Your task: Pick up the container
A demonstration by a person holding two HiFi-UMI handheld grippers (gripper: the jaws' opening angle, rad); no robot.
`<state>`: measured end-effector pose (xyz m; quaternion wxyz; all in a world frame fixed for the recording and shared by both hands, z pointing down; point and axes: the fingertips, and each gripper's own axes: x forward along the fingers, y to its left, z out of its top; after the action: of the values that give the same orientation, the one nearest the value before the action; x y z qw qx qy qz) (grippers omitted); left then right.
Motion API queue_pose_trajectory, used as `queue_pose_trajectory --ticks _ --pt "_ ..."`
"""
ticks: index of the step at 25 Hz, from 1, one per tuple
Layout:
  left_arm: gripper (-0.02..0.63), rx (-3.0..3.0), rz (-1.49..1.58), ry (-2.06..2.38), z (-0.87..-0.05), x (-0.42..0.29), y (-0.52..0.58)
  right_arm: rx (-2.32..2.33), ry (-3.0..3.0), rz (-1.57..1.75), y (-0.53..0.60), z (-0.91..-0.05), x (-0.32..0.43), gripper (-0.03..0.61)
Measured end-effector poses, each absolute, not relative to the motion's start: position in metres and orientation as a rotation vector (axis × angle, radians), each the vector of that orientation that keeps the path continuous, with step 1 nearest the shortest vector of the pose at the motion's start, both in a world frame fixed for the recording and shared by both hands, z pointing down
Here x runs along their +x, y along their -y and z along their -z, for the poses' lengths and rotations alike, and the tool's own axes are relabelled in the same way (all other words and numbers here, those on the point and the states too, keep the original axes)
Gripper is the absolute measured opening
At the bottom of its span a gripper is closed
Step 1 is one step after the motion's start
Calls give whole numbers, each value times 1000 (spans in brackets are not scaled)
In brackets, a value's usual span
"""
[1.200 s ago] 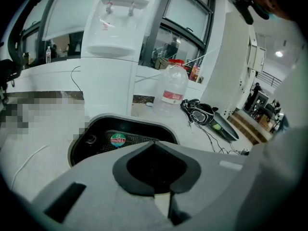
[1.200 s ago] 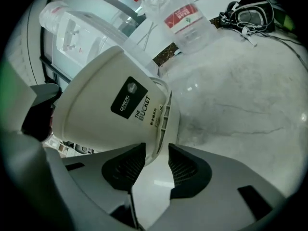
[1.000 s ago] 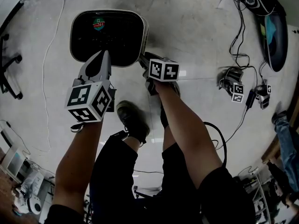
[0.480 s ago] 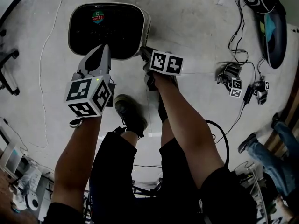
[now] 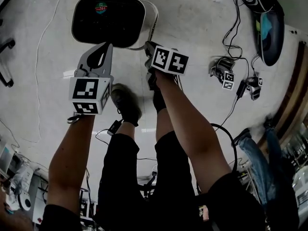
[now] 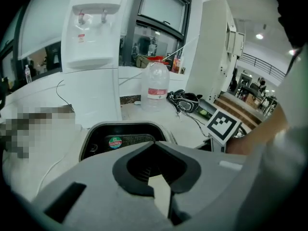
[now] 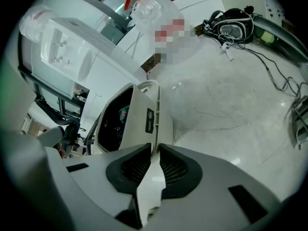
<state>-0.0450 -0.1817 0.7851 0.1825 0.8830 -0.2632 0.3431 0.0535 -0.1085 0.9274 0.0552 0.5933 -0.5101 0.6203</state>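
The container (image 5: 150, 13) is a white tub with a black inside and a round sticker, at the top of the head view. My right gripper (image 5: 148, 46) is at its near right corner. In the right gripper view the container's white wall (image 7: 150, 114) runs down between the jaws, and the right gripper (image 7: 154, 150) is shut on it. My left gripper (image 5: 104, 46) points at the near rim with its jaw tips together. In the left gripper view the container (image 6: 122, 138) lies just beyond the left gripper (image 6: 154, 146). A pale strip shows between its pads; I cannot tell whether it is the rim.
The person's shoes (image 5: 124, 102) stand just behind the grippers. Cables and small marker blocks (image 5: 231, 81) lie to the right, and a dark bag (image 5: 269, 28) at the far right. A water dispenser (image 6: 94, 37) and a large bottle (image 6: 156, 83) stand beyond the container. Another person's leg (image 5: 260, 153) is at the right edge.
The container and both grippers sit higher in the head view than a second ago, still together. The other person's legs at the right have moved. Neither gripper's jaws have changed.
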Motion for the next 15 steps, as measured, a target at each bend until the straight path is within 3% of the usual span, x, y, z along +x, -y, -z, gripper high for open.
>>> queue_pose_trajectory --ticks 9,13,15 --pt "15 2551 -1061 426 -778 -44 159 1826 1450 -1841 110 -874 50 49" --pt "139 2579 -1146 302 -791 -45 152 1825 1439 -1841 113 -860 47 46" --pt "168 2574 -1191 249 -798 -47 146 1813 1451 -1844 116 -852 45 44"
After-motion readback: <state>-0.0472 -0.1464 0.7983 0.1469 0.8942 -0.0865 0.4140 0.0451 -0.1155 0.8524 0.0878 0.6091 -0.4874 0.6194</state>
